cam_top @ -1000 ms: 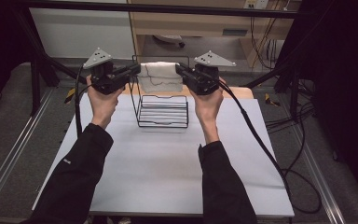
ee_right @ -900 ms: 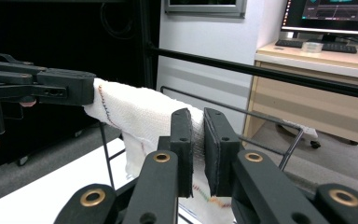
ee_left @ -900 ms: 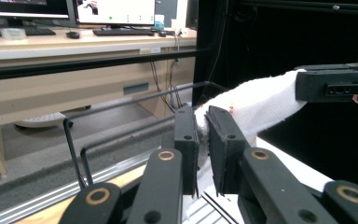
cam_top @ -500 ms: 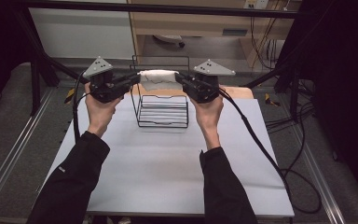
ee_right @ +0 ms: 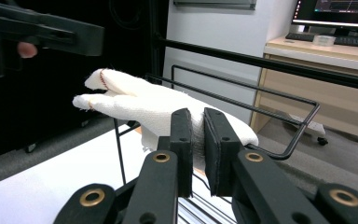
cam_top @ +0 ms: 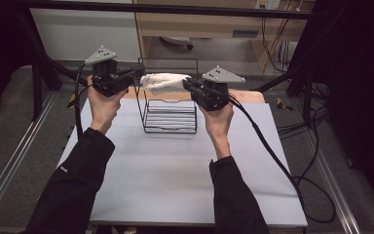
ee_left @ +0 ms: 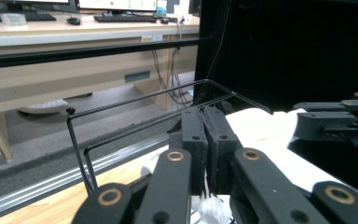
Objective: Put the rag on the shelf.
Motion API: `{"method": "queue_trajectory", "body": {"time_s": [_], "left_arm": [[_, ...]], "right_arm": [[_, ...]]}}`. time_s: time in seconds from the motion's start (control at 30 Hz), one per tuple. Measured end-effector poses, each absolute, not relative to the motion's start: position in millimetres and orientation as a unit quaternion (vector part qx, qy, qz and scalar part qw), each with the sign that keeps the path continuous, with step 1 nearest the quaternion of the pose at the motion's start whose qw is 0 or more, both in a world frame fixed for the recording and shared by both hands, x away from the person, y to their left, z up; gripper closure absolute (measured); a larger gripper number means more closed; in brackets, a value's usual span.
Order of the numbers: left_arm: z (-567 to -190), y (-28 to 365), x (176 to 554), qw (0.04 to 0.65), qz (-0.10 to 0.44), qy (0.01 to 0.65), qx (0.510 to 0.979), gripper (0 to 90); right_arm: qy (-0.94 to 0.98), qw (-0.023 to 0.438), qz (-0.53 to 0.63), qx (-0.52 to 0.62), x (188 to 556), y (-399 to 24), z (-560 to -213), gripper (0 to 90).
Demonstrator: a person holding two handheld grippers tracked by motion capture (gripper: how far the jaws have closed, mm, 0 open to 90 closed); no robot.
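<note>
Up in the centre of the high view, a white knitted work glove [cam_top: 163,81] hangs stretched above the black wire rack [cam_top: 170,117], which stands on the pale grey table [cam_top: 175,180]. The right gripper [cam_top: 187,84] is clamped on the cuff end; in the right gripper view its jaws pinch the white fabric near the lower middle of the frame, with the glove [ee_right: 154,105] reaching out toward the upper left. The left gripper [cam_top: 137,73] has just been closing: in the left gripper view its jaws stand together at lower centre, with a tuft of white fabric [ee_left: 212,210] just below them, so it looks to be nipping the glove's finger end, though the exact bite is hard to make out.

The step in hand, I'd judge, is laying the glove over the rack's top rail [cam_top: 168,60]. To do it well, keep both grips firm and the glove level and lightly taut, line its length across the wire, then lower both hands together so it drapes evenly. Let go too early on one side and it likely slides off.
</note>
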State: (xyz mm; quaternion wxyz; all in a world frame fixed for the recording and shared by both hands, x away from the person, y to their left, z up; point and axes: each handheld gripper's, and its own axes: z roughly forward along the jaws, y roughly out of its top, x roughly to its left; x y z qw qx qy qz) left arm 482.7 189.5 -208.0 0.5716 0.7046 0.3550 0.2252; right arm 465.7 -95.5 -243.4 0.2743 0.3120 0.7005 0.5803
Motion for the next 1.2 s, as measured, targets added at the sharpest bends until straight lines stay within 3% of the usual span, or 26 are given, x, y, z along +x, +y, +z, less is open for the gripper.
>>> {"method": "queue_trajectory", "body": {"time_s": [0.63,0.93,1.03,1.2], "left_arm": [[-241,179,484,0.539,0.196,0.347,0.742,89.6],[-245,177,487,0.535,0.195,0.352,0.743,89.7],[-247,177,487,0.534,0.197,0.352,0.743,89.7],[-250,177,487,0.529,0.2,0.353,0.746,89.7]], "right_arm": [[0.716,0.266,0.567,0.307,463,-96,-250,80.1],[0.713,0.251,0.58,0.304,460,-100,-243,68.6],[0.712,0.255,0.58,0.302,461,-101,-237,69.7],[0.721,0.242,0.574,0.303,463,-94,-229,80.3]]}}
